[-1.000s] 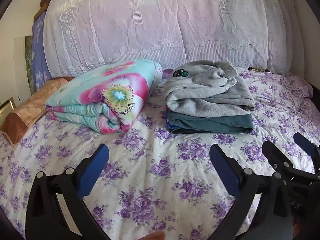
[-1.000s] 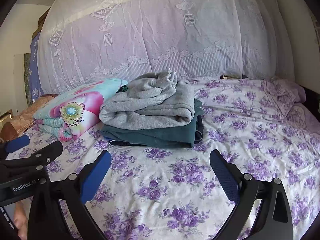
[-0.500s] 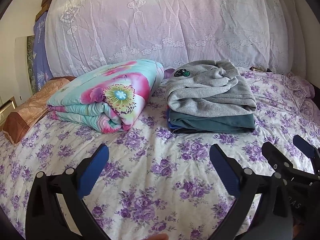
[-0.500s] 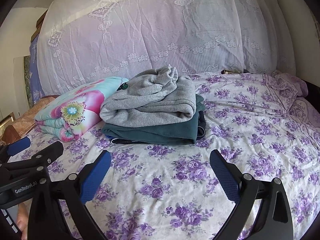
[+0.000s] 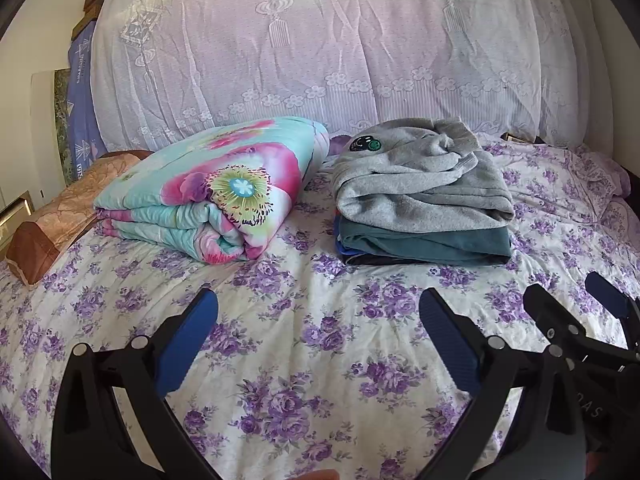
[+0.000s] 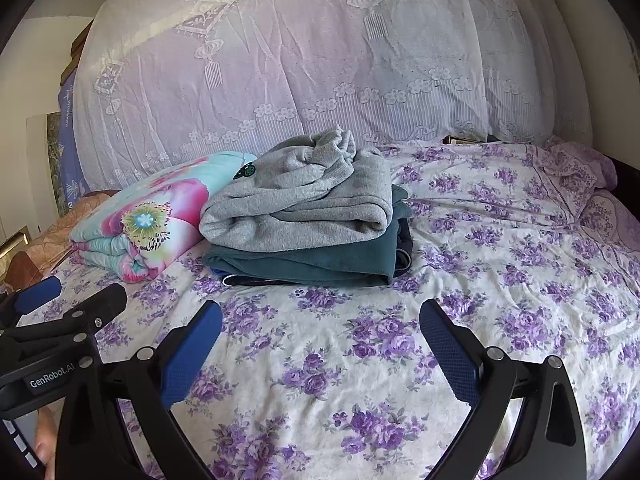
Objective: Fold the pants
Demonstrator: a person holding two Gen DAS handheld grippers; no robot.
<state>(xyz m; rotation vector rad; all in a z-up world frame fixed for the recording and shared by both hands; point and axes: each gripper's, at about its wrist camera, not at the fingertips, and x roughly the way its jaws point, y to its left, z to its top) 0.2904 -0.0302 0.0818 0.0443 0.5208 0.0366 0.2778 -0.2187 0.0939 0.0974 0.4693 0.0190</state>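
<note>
A stack of folded clothes sits mid-bed: a grey fleece garment with a small dark patch on top, a teal garment beneath it, and a dark layer at the bottom. My left gripper hovers open over the floral sheet, in front of the stack and apart from it. My right gripper is beside it on the right, also open. Nothing is between either pair of blue fingers.
A folded floral quilt lies left of the stack. A brown pillow sits at the far left edge. White lace drapery rises behind the bed. The purple-flowered sheet stretches out to the right.
Both views have drifted only slightly. The clothes stack has not moved and both grippers stay open.
</note>
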